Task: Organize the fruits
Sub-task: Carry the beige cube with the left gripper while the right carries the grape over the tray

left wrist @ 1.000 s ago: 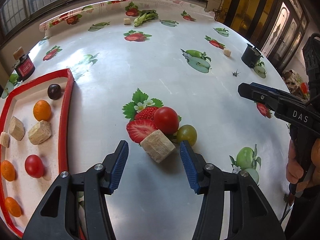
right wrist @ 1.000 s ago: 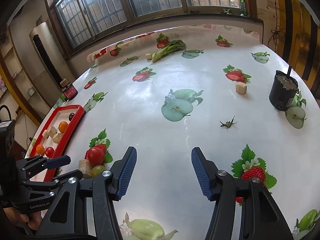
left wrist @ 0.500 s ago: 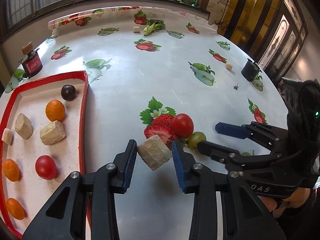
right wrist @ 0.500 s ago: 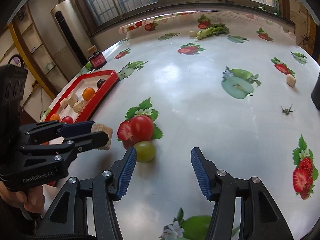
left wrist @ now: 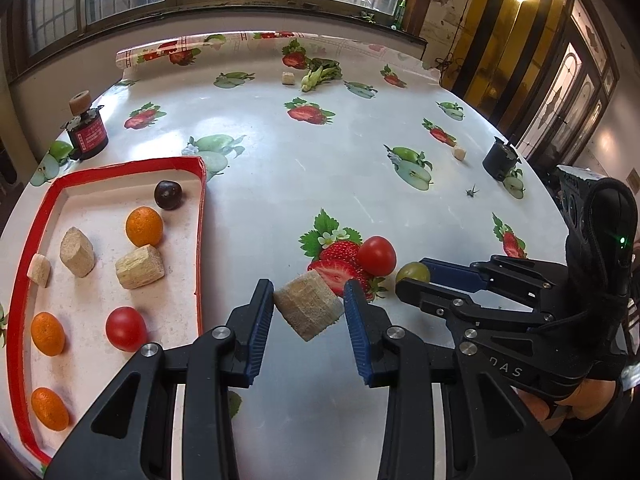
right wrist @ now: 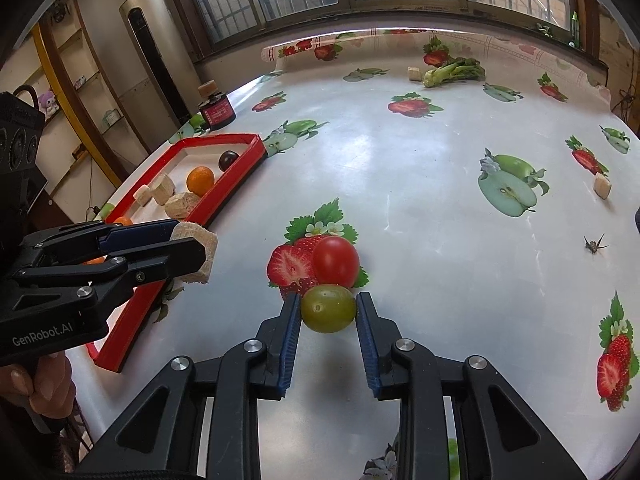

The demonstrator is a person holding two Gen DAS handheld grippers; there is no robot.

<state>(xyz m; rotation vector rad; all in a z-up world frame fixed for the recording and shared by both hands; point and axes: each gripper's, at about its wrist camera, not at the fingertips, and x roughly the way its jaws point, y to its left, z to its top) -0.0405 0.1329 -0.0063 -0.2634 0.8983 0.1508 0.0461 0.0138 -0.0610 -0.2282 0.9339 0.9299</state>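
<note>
Much of the sorting looked done: the red tray (left wrist: 202, 216), to the left of the left gripper (left wrist: 308, 312), already held oranges, a red tomato, a dark plum and several pale chunks. A red tomato (right wrist: 335, 262) and a green grape (right wrist: 328, 308) were left on the tabletop (left wrist: 280, 184), with a few chunks far ahead. The left gripper was clamped on a pale chunk (left wrist: 309, 310), lifted clear of the tabletop. The right gripper (right wrist: 328, 314) had narrowed onto the grape, pads touching both its sides, tomato just beyond.
</note>
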